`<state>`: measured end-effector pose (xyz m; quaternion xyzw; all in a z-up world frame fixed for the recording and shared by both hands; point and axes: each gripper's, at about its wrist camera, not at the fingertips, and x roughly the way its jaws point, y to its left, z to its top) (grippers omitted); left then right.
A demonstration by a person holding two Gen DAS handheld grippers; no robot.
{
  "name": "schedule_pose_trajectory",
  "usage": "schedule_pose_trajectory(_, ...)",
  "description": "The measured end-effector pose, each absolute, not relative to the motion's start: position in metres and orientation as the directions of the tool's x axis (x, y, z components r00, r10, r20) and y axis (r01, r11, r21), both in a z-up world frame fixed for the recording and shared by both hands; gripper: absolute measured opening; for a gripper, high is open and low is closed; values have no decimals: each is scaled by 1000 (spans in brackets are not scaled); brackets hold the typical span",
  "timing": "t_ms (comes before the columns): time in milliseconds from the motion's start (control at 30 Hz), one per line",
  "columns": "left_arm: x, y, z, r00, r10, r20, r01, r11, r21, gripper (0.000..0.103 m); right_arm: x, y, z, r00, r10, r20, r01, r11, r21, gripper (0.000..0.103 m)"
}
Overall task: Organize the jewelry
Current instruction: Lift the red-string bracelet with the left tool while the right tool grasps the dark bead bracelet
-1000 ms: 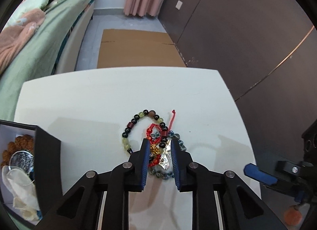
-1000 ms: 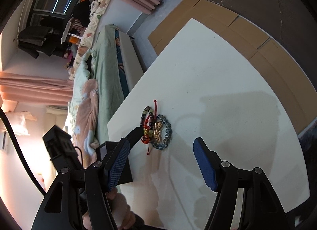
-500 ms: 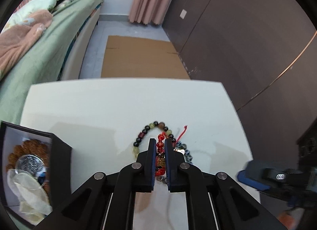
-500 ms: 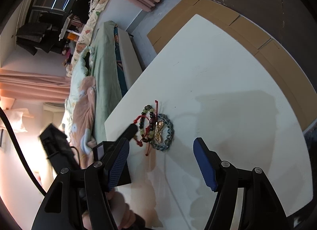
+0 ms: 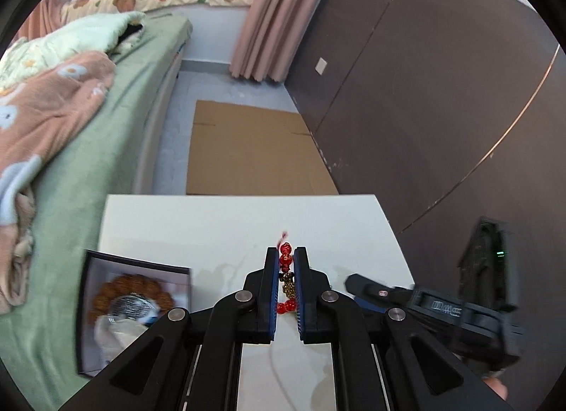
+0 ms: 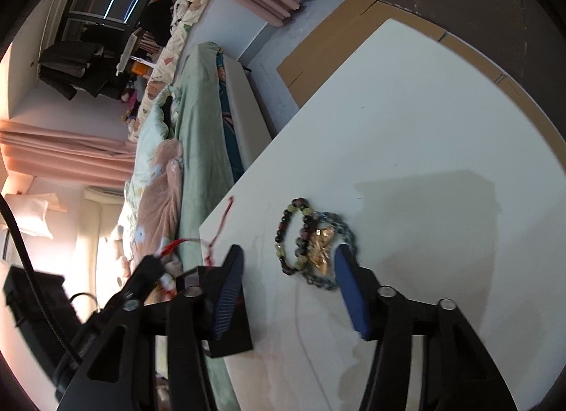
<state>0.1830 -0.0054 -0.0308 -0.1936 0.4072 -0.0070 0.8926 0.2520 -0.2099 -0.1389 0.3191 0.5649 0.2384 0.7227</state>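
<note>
On the white table (image 6: pixel 442 121) I keep the open jewelry box (image 5: pixel 136 308) at the left to receive pieces, the right gripper (image 6: pixel 288 290) waits with jaws wide over the remaining bracelets (image 6: pixel 311 241), and my left gripper (image 5: pixel 285 290) has jaws narrow, pinching the red bead bracelet (image 5: pixel 286 260) lifted above the table.

left gripper (image 5: pixel 284 259) has lifted the red bracelet (image 5: pixel 286 259) off the pile.
</note>
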Motion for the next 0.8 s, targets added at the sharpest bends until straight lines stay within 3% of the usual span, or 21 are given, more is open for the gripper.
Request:
schedule_pose_trajectory(133, 171, 11, -22, 680, -148, -718, -160, 926, -342, 8, 256, -192, -151, 242, 706, -665, 38, 678, 734, 35)
schedule_pose_trajectory(233, 163, 23, -19, 682, -135, -719, -173, 925, -338, 8, 258, -181, -158, 243, 703, -669, 49, 679, 732, 31)
schedule_pose_trajectory(800, 129, 75, -14, 691, -86, -718, -243, 907, -343, 8, 261, -173, -164, 294, 583, -758, 62, 779, 624, 30)
